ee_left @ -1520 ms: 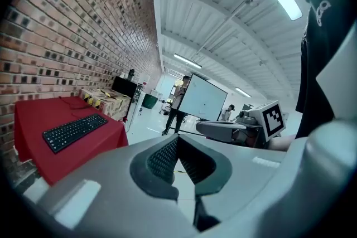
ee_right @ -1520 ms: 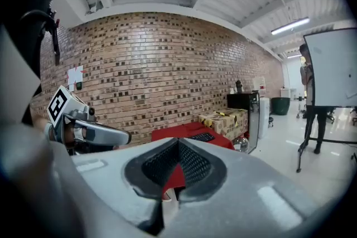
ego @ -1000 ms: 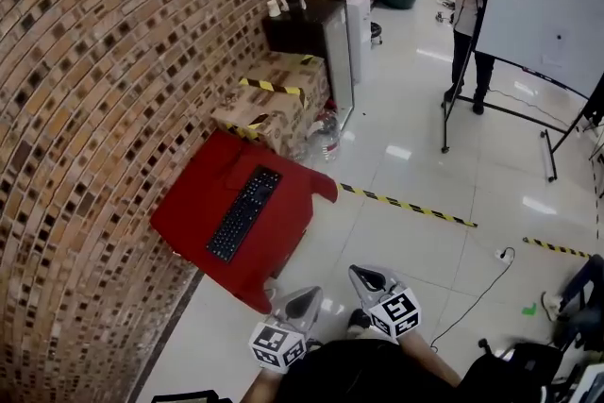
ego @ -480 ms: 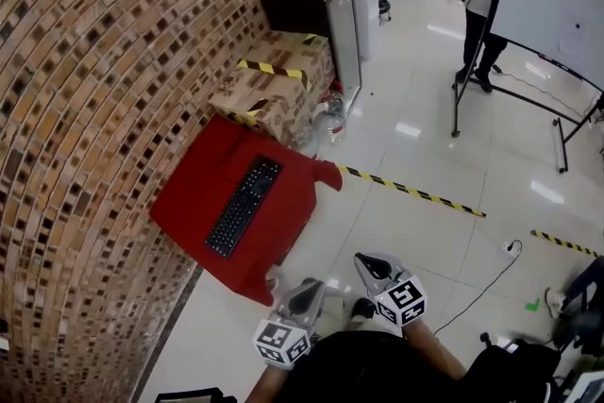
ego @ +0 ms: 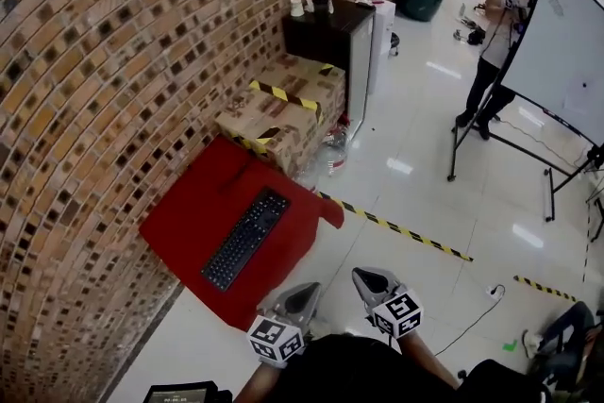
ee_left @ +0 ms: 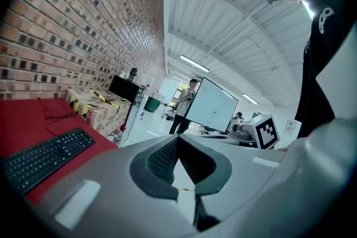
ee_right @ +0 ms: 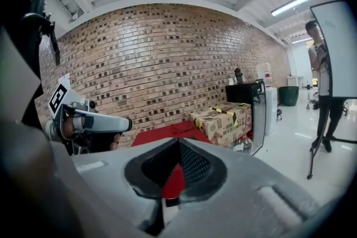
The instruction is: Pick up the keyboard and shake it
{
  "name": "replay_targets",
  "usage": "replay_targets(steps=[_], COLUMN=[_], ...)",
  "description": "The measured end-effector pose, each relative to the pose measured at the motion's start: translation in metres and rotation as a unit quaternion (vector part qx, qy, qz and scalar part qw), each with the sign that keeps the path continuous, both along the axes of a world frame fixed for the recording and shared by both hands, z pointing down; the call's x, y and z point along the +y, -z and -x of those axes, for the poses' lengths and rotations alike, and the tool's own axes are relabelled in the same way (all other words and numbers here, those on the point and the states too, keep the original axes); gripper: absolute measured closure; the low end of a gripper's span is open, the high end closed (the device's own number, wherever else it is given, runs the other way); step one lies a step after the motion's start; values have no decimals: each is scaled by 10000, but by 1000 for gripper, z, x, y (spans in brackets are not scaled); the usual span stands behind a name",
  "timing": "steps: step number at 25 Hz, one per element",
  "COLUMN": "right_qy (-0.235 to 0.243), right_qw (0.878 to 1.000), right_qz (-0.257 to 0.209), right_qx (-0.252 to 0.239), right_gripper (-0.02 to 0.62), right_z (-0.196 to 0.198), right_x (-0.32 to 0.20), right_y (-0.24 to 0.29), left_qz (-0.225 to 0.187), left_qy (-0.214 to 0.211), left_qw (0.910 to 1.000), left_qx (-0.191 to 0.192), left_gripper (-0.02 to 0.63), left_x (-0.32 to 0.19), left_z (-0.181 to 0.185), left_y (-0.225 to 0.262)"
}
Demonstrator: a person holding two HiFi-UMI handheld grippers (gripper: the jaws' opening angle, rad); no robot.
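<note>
Brick wall (ego: 113,61) fills the left side, and at its foot stands one red-covered table (ego: 184,222) carrying a single black keyboard (ego: 246,239), which lies near the table's middle, untouched, with two tape-striped cardboard boxes (ego: 283,109) just beyond the table. Over the glossy white floor (ego: 425,193), short of the table's near corner, the left hand-held gripper (ego: 307,291) and the right hand-held gripper (ego: 364,277) each have their jaws pressed together on nothing. One person (ego: 498,33) stands beside one whiteboard (ego: 566,61) well across the room.
</note>
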State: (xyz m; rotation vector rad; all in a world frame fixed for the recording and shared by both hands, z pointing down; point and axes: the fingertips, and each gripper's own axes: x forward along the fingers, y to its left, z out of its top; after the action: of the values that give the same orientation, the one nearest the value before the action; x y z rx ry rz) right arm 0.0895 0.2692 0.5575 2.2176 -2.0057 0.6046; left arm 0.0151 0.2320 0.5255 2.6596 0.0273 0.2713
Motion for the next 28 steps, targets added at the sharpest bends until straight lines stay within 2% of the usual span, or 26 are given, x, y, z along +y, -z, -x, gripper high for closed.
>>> replay_targets(steps=[5, 9, 14, 17, 22, 24, 28], right_qy=[398, 739, 1240, 1507, 1949, 2239, 2844], right_qw=[9988, 9966, 9908, 9861, 9785, 9714, 9496], right_qz=[72, 177, 466, 669, 638, 756, 1307], right_qx=[262, 310, 268, 212, 218, 231, 178], right_gripper=[603, 603, 603, 603, 603, 603, 603], right_z=[-7, 8, 25, 23, 3, -6, -34], right_x=[-72, -120, -159, -181, -228, -251, -294], right_y=[12, 6, -10, -15, -25, -38, -70], left_qz=[99, 124, 289, 417, 516, 586, 829], left_qy=[459, 877, 1608, 2059, 2675, 2952, 3530], left_qw=[9988, 9960, 9866, 9776, 9615, 9520, 9262], left_qx=[143, 116, 8, -111, -359, -568, -1032], left_gripper=[591, 591, 591, 591, 591, 591, 591], left_x=[-72, -123, -174, -197, -226, -240, -261], left_z=[3, 21, 48, 61, 65, 66, 65], left_y=[2, -7, -19, -27, -47, -62, -85])
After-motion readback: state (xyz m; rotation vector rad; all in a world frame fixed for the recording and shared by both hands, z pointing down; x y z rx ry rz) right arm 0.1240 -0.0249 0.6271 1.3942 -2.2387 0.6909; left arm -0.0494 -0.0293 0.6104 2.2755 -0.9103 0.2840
